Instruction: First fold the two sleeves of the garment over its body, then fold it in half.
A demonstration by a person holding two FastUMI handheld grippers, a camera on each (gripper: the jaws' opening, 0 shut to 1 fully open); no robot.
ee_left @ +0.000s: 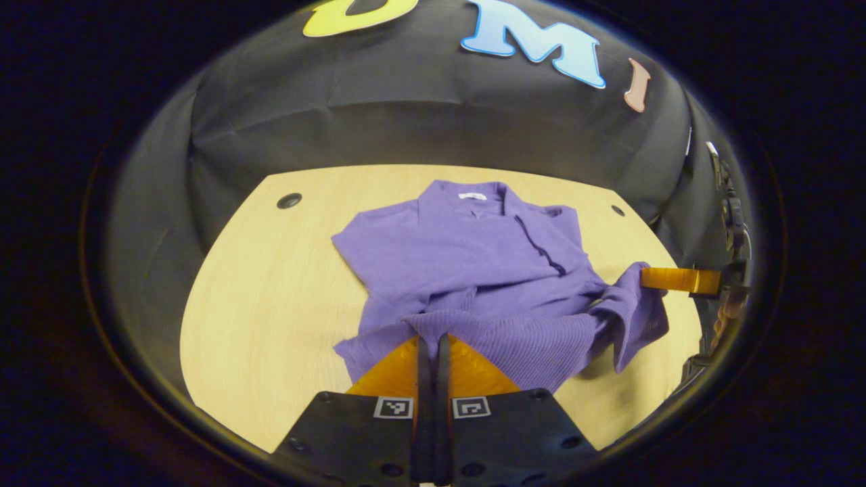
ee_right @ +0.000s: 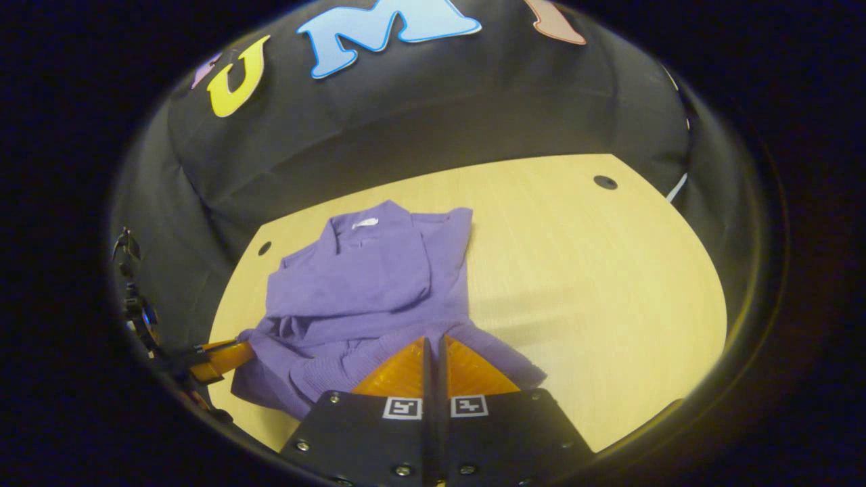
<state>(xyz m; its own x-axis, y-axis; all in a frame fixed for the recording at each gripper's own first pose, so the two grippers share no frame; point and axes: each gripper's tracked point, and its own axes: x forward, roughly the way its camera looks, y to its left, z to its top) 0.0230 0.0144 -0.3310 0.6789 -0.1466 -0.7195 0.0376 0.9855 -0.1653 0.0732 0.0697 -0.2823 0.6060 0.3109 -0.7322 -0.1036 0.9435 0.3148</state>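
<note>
you have the purple knit top (ee_left: 473, 270) lying on the light wooden table (ee_left: 270, 304), collar at the far end toward the booth wall and its ribbed hem at the near end, so its long axis runs straight away from both grippers. both sleeves look already folded over the body. your left gripper (ee_left: 433, 345) has its fingers closed together on the hem's near left corner, and your right gripper (ee_right: 433, 348) is likewise pinched tight on the hem at the other corner, which hangs lifted off the table as seen from the left gripper view. the hem sits right at your fingertips and the collar (ee_right: 362, 223) lies directly ahead, well apart from both. the half fold probably turns on carrying both corners forward along that axis together, level, until hem meets collar. neither hand is clearly nearer to the collar, so keep them in step or the fold will skew.
</note>
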